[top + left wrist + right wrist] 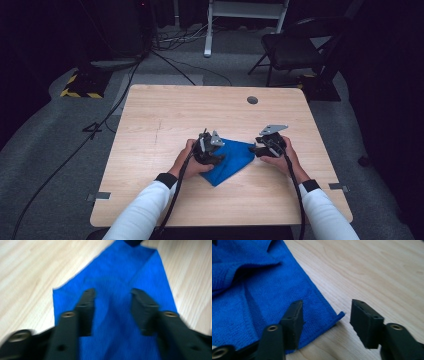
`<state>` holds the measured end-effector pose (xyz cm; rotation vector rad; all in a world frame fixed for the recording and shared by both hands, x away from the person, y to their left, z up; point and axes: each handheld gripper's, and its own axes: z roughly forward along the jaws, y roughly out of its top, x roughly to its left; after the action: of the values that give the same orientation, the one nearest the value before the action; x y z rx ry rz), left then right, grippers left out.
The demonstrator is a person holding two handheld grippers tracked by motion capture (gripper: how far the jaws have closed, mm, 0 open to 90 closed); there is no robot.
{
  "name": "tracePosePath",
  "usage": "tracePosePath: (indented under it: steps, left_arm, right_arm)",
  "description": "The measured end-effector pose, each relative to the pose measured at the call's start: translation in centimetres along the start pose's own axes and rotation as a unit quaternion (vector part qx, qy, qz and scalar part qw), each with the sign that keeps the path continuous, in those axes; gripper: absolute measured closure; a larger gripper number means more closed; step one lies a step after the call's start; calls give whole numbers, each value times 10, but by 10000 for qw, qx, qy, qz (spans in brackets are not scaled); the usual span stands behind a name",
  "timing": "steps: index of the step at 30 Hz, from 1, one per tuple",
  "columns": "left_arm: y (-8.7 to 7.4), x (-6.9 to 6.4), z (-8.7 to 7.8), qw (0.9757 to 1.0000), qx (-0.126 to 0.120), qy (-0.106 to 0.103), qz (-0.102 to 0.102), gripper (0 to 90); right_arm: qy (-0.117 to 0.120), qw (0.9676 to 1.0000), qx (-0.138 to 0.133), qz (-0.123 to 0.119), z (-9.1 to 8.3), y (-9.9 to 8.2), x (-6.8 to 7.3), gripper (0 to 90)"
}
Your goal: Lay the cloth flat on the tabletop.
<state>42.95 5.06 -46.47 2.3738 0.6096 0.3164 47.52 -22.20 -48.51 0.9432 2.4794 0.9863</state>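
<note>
Wooden table (pixel 165 115): blue cloth (pixel 231 159) lies under both grippers' parted fingers (pixel 293 320) (nothing gripped).

From above our side of the wooden table (pixel 165 112) we look forward and down, taking in the whole tabletop and the floor beyond. The left gripper view sits close over the blue cloth (pixel 117 277), looking along its jaws. The right gripper view is just as near, facing the cloth's corner and bare wood. All three views share that cloth and the tabletop under it.
</note>
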Motion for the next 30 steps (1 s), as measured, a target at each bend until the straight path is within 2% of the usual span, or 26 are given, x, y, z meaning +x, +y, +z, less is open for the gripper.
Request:
tracePosePath:
  steps: [2, 4, 6, 8, 9, 10, 11, 15, 16, 17, 20, 23, 24, 26, 30]
  left_arm:
    - [-8, 3, -4, 10000, 19, -22, 6, 761]
    - [-16, 7, -9, 10000, 17, -60, -22, 830]
    - [-23, 11, -13, 9999, 20, -97, -19, 884]
    - [-28, 14, -17, 9999, -53, -85, -75, 886]
    - [-28, 14, -17, 9999, -53, -85, -75, 881]
    - [-28, 14, -20, 9998, -142, -98, -99, 862]
    - [-27, 13, -20, 9996, -217, -99, -131, 799]
    - [-14, 7, -14, 9986, -403, -18, -343, 445]
    - [-14, 7, -14, 9986, -403, -18, -343, 360]
    - [-7, 3, -8, 9980, -448, 21, -447, 293]
    - [4, -3, 3, 9979, -433, -77, -483, 238]
    - [9, -7, 10, 9984, -379, -54, -421, 272]
    - [13, -11, 17, 9992, -245, -3, -300, 312]
    - [13, -11, 23, 9997, -33, 48, -247, 386]
    - [10, -9, 29, 9996, 200, -139, -104, 604]
  right_arm:
    - [26, 9998, 166, -99, 4, -2, 1, 533]
    - [156, 9998, 131, -45, 3, -4, 0, 605]
    - [303, 9994, 137, -95, 3, -3, 2, 709]
    - [365, 9991, 149, -179, 3, -3, 4, 792]
    - [365, 9991, 149, -179, 3, -3, 4, 792]
    - [364, 9988, 191, -263, 2, -2, 7, 849]
    - [347, 9987, 212, -295, 2, -2, 8, 855]
    - [338, 9988, 210, -295, 2, -1, 9, 875]
    - [351, 9988, 203, -283, 2, -1, 9, 878]
    - [349, 9988, 197, -290, 2, -2, 9, 879]
    - [324, 9988, 179, -318, 2, -2, 10, 882]
    - [289, 9988, 187, -355, 1, -2, 11, 884]
    - [267, 9988, 178, -358, 1, -2, 11, 885]
    - [246, 9989, 151, -369, 0, -2, 10, 886]
    - [151, 9990, 148, -405, -1, -4, 10, 888]
